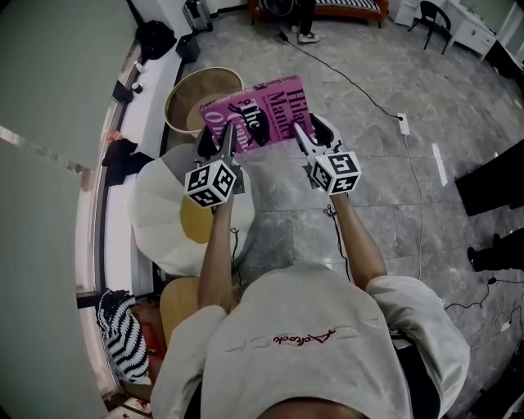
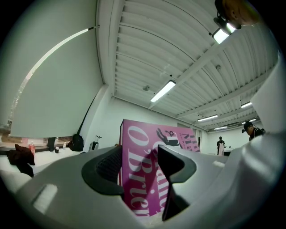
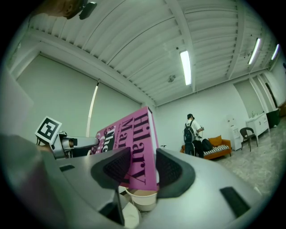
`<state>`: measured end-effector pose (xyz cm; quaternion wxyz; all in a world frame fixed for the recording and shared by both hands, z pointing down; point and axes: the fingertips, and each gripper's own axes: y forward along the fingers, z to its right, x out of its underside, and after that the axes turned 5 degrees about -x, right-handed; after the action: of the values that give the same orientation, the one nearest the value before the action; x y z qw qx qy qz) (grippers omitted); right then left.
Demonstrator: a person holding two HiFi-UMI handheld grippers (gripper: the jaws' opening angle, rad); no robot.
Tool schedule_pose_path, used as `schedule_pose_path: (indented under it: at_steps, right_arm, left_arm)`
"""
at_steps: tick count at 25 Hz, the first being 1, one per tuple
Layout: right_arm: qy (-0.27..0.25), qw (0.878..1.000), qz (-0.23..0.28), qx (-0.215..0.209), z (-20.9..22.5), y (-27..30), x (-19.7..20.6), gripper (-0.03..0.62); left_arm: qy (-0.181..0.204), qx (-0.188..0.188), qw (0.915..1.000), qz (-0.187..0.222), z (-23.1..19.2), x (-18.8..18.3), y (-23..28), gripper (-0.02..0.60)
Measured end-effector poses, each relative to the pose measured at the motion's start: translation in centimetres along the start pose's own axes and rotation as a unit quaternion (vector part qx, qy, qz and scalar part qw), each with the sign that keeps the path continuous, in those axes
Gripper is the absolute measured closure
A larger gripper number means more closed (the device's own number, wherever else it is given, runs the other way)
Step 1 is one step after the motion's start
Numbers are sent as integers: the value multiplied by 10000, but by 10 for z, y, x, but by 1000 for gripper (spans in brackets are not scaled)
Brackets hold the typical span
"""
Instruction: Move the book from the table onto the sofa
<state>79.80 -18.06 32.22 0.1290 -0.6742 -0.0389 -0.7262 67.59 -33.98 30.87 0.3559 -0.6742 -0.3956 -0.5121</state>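
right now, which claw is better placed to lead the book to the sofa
Probably the right claw. It and the left claw both clamp the book, but the sofa lies ahead on the right claw's side, so the left should follow.

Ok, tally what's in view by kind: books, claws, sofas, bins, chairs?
book: 1
claws: 2, left claw and right claw, both shut on the book
sofa: 1
bin: 1
chair: 1
total: 6
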Motion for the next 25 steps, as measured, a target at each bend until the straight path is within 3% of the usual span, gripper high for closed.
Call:
schedule_pose_path:
  at_steps: [16,25]
  right_arm:
    - [25,9999,-96,-29,-1,35,12,408]
    - [-5,9998,-174,49,-12,76,21,408]
  left_arm:
    - [-91,-74,9999,-74,-30,5,19,337]
    - [-143,13,9999,-27,-69,-2,40,337]
